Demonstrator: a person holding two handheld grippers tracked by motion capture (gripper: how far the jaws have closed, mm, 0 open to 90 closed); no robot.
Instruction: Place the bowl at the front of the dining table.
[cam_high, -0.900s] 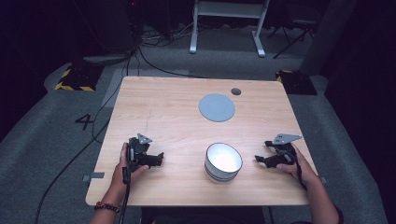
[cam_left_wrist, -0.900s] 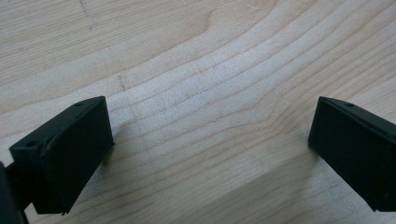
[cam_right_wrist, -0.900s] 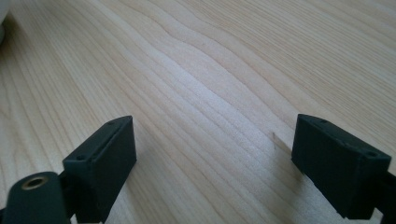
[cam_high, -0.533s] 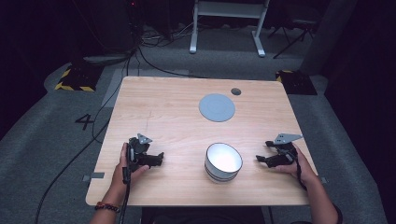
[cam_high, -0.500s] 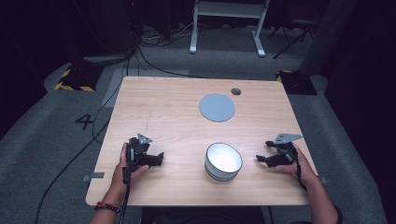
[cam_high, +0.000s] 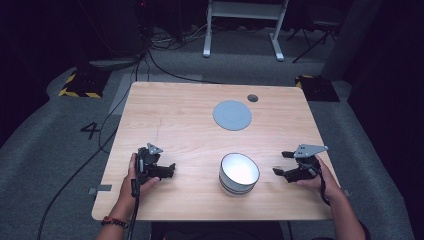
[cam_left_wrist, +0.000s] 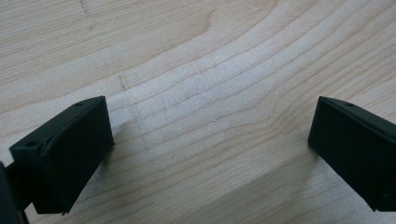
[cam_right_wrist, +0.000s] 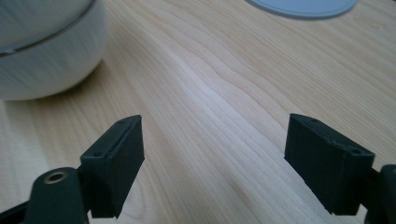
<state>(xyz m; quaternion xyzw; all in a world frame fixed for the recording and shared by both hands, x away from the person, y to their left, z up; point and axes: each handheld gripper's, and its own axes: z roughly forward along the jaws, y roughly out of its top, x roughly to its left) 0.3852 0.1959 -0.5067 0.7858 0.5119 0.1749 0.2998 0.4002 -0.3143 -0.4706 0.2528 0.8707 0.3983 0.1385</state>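
A white bowl (cam_high: 239, 173) with a dark band near its base stands on the wooden table (cam_high: 180, 120), close to the front edge. My left gripper (cam_high: 170, 170) rests to its left, pointing right at it, jaws open over bare wood (cam_left_wrist: 210, 149). Right of the bowl, my right gripper (cam_high: 280, 163) points left with its jaws wide open and nothing between them (cam_right_wrist: 215, 163). In the right gripper view the bowl (cam_right_wrist: 42, 51) is at the upper left, a short way ahead of the jaws. A flat grey disc (cam_high: 232, 115) lies farther back; its edge (cam_right_wrist: 303, 5) is in the right gripper view too.
A small dark round spot (cam_high: 252, 98) sits on the table behind the grey disc. Cables cross the grey floor (cam_high: 60, 150) at the left. A white metal stand (cam_high: 245, 25) is beyond the table's far edge.
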